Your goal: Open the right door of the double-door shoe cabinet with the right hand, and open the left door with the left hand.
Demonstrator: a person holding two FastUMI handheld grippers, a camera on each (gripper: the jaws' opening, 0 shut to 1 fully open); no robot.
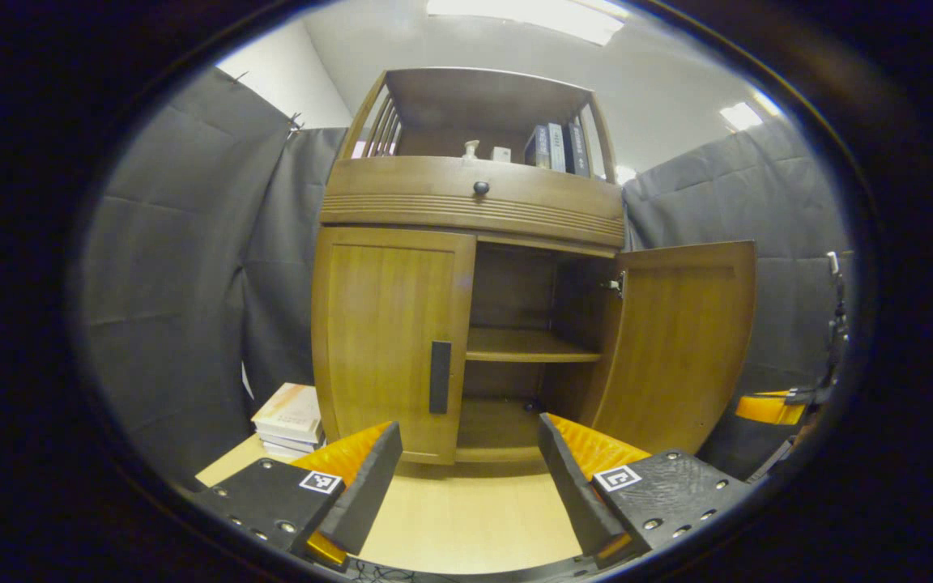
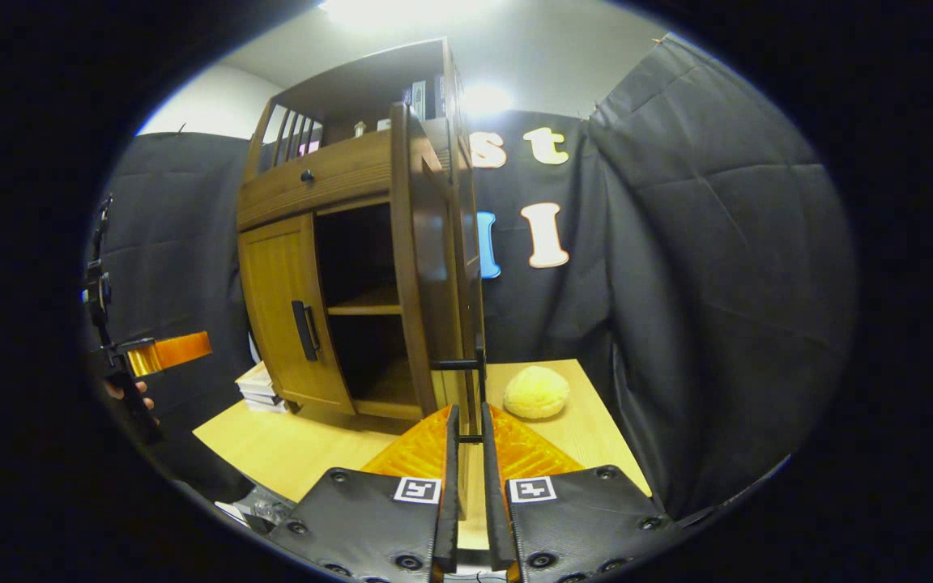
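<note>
The wooden shoe cabinet (image 1: 466, 202) stands on a light table. Its left door (image 1: 385, 340) is closed, with a black vertical handle (image 1: 440, 376) near its inner edge. The right door (image 1: 677, 348) is swung wide, baring the inner shelf (image 1: 527, 346). My left gripper (image 1: 466, 478) is open, low in front of the cabinet and well short of the left handle, nothing between its fingers. In the right gripper view the right door (image 2: 416, 267) shows edge-on, and my right gripper (image 2: 467, 453) is shut on its black handle (image 2: 479, 380). The left gripper (image 2: 167, 352) hangs far left.
A stack of books (image 1: 288, 417) lies left of the cabinet base. A round yellow soft thing (image 2: 536, 392) sits on the table (image 2: 304, 445) right of the open door. Black cloth walls close in on both sides. Books and small items stand on the top shelf (image 1: 551, 146).
</note>
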